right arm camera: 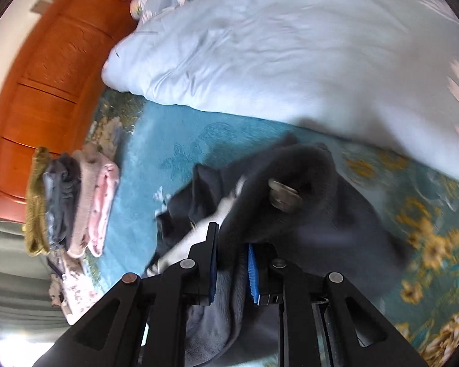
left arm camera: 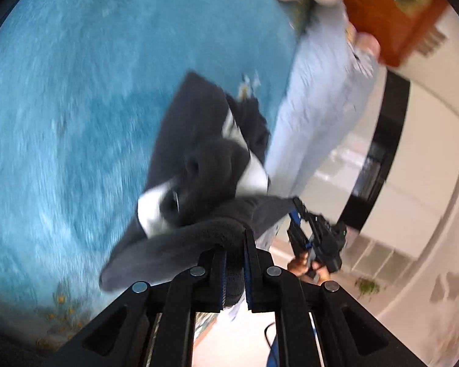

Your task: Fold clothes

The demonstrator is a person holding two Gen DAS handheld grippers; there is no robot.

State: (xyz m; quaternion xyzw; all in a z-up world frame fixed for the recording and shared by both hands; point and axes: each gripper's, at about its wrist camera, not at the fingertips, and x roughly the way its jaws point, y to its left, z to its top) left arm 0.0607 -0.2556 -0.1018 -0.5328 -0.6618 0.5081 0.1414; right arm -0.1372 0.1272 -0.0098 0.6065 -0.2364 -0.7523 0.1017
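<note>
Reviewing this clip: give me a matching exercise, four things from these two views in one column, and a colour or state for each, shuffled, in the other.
Things:
1. garment
2. duvet
3. stack of folded clothes
4. headboard

Descriptions:
A. orange-brown wood
B. pale blue, bunched on the bed
C. dark grey with white, clamped in the left gripper and the right gripper
D. piled at the blanket's edge

Pairs: 1-C, 2-B, 3-D, 4-A

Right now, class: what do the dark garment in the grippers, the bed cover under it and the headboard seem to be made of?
Dark garment: probably fleece, matte and fuzzy, with soft rolled edges.
Bed cover: seemingly plush teal fabric; brushed pile streaks show, though the picture is blurred.
Headboard: likely wood, orange-brown with a slight sheen and panel grooves.
</note>
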